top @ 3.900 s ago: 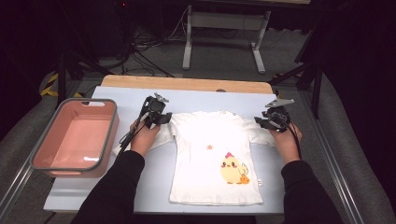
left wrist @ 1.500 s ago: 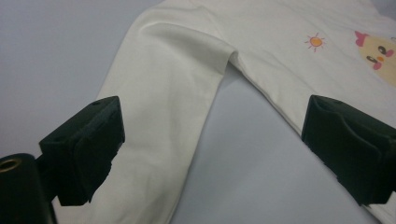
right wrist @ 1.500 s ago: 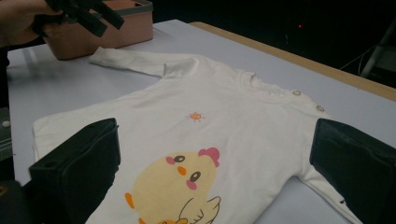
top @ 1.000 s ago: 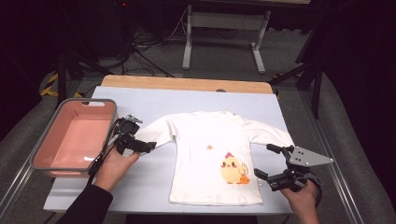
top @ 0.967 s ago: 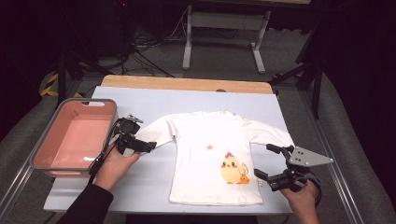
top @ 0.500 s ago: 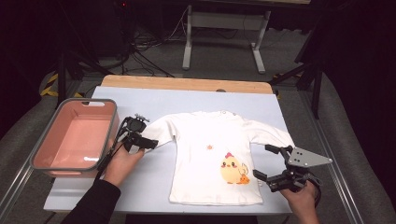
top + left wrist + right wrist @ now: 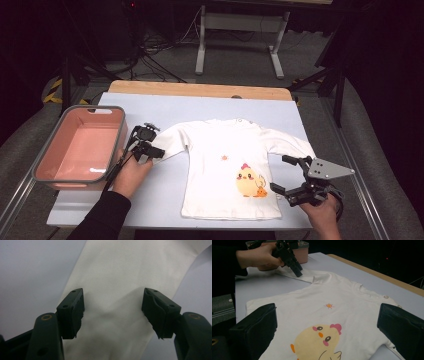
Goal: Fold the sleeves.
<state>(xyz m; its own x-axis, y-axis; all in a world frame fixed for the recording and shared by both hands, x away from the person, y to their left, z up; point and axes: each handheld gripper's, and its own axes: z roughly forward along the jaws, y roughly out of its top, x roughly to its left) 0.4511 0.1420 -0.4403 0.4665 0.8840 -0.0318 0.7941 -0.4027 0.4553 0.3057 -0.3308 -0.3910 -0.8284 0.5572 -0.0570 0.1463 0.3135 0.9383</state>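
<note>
Shirt sleeve [image 7: 112, 315] between the left tongs [image 7: 112, 312]

1. The left gripper [image 7: 150, 151] pointed down at the table's left side, its jaws partly spread and just closing.
2. The right gripper [image 7: 289, 175] hovered low at the near right, jaws spread wide apart.

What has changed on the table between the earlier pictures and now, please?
The left tool moved from beside the collar out to the sleeve near the pink bin. Its jaws have just been closing, with the sleeve cloth between them but not yet pinched. The right tool dropped from the other shoulder to the shirt's lower right corner and waits there, open. The shirt lies flat as before.
</note>
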